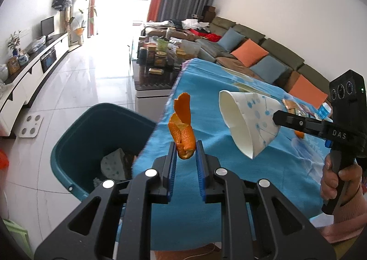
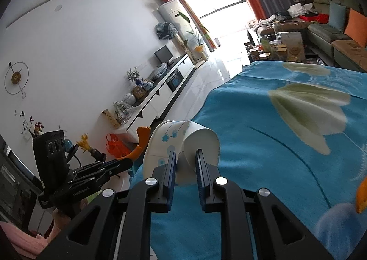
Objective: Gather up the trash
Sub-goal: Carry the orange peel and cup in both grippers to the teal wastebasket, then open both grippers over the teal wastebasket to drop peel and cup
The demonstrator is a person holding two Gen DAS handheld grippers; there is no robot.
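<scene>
Behind cloth, bin partly hidden.

Both grippers are matte black: the left gripper has blue ribbed pads and silver round screws; "DAS" marks the right gripper at three o'clock, beside a pink sleeve.

Matt paper cup, soft woven tablecloth, glossy plastic bin

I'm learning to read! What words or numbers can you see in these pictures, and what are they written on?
"DAS": white letters on the black right gripper, seen from the left wrist camera.
Embossed lettering on the left gripper, seen from the right wrist camera: upside down, too faint to read.
Labels on the jars on the coffee table: too small to read.
</scene>
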